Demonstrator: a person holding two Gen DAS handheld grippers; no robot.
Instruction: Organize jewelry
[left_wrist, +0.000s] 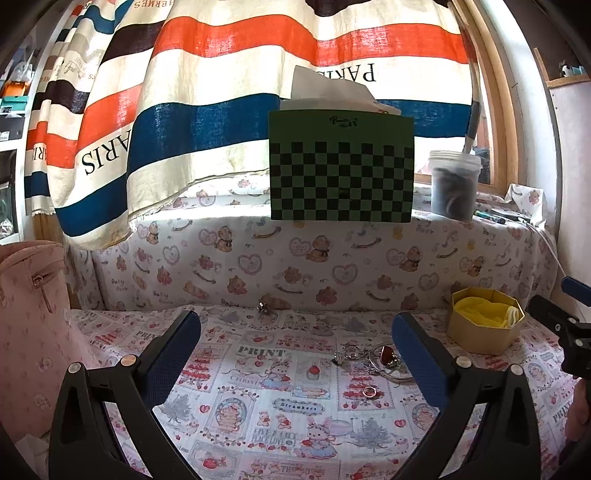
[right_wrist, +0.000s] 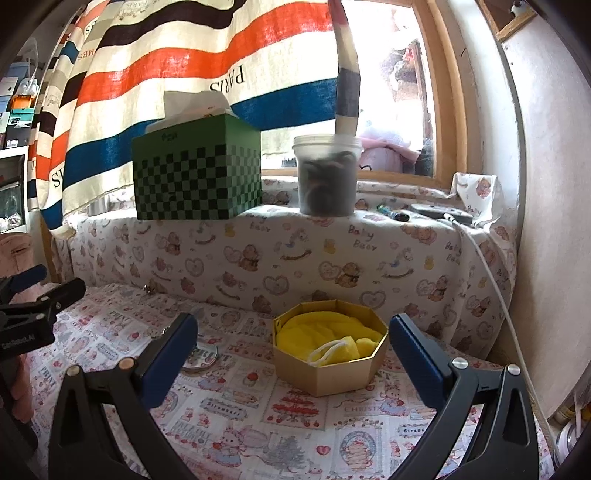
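A pile of jewelry (left_wrist: 373, 358) with a red stone piece (left_wrist: 388, 355) and silver chains lies on the printed cloth, just left of my left gripper's right finger (left_wrist: 417, 354). A small ring (left_wrist: 370, 391) lies in front of it. Another small silver piece (left_wrist: 263, 306) sits by the back wall. A gold octagonal box (left_wrist: 484, 325) lined with yellow cloth stands to the right. My left gripper (left_wrist: 295, 350) is open and empty. My right gripper (right_wrist: 291, 350) is open and empty, with the gold box (right_wrist: 328, 373) between its fingers and just beyond them.
A green checkered tissue box (left_wrist: 340, 173) and a plastic tub (left_wrist: 454, 184) stand on the ledge behind. A pink bag (left_wrist: 33, 325) sits at the left. A striped towel (left_wrist: 221, 110) hangs over the window. A white cable (right_wrist: 495, 280) runs down the right.
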